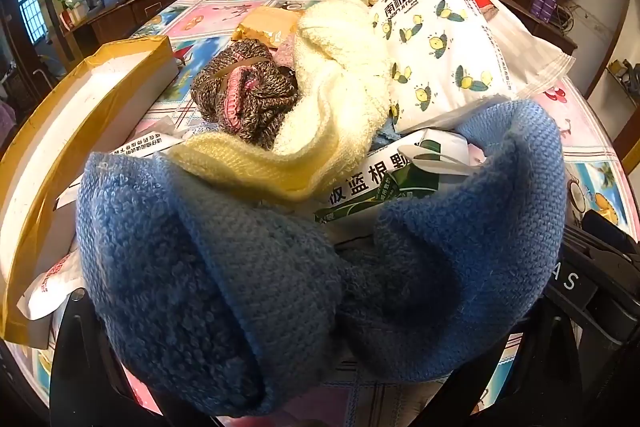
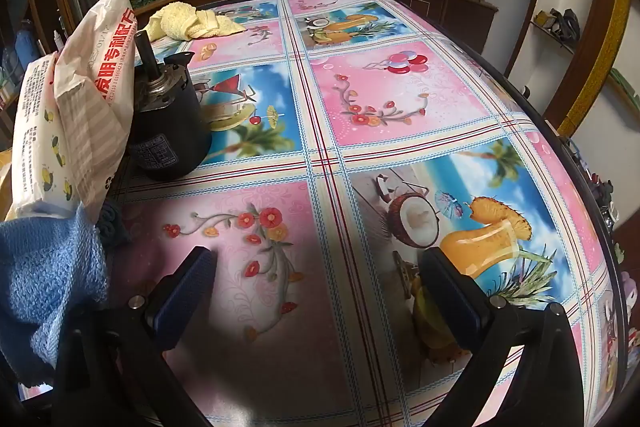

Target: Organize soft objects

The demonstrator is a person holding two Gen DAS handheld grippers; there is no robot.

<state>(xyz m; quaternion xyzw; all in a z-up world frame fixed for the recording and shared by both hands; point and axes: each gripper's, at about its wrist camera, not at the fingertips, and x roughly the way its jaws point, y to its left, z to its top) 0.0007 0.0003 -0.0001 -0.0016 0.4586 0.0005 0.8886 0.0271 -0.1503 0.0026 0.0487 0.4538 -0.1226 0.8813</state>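
The left tool (image 1: 320,367) stands wide, and the blue terry towel (image 1: 280,287) is draped over both its fingers, thick and looped; whether the pads press it I cannot tell. Behind it, toward the far edge of the worktop (image 2: 400,99), lie a cream fluffy towel (image 1: 344,75), a brown knitted hat (image 1: 244,87) and a white plastic pack (image 1: 448,43). The right tool (image 2: 320,291) is open and empty above the glossy picture cloth, near a dark cylindrical motor (image 2: 168,123).
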